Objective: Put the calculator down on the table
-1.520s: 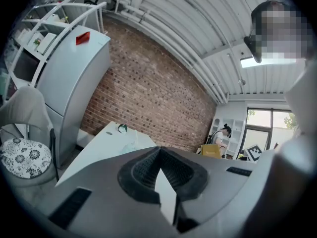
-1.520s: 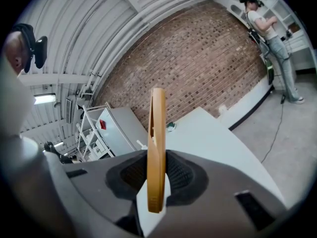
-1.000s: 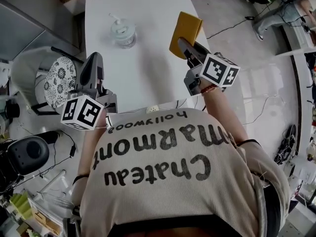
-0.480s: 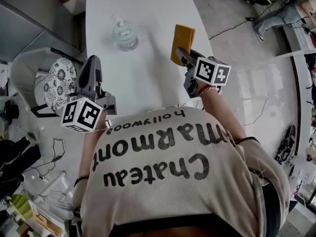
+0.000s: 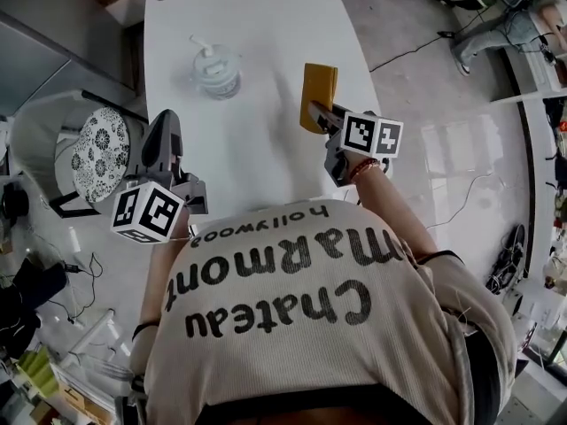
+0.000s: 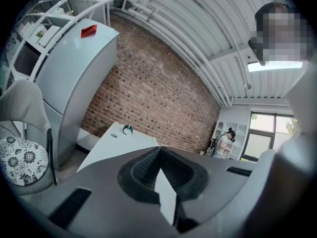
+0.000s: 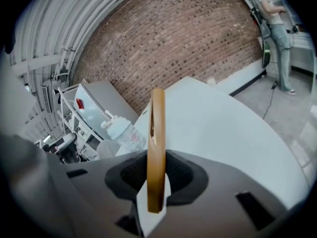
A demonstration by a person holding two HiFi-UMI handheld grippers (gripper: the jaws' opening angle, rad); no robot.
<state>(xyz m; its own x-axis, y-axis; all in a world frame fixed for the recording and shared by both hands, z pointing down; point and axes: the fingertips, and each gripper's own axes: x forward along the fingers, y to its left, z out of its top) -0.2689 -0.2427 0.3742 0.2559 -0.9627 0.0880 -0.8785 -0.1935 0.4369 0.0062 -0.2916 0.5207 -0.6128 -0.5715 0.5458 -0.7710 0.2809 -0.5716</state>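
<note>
My right gripper (image 7: 156, 182) had its jaws pinching the thin yellow calculator (image 7: 157, 133) edge-up over the white surface (image 5: 257, 69). It needed laying flat before release. My left gripper (image 6: 159, 171) had its jaws pressed together, empty.

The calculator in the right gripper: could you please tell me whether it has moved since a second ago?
Yes. Judged against the pump bottle, the calculator, clamped in the right gripper, has sunk toward the table and drawn nearer its near edge.

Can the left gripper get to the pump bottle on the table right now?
Probably yes: the left gripper holds nothing, and nothing stands between it and the pump bottle on the table. Its jaws are together, so they would need opening first.
</note>
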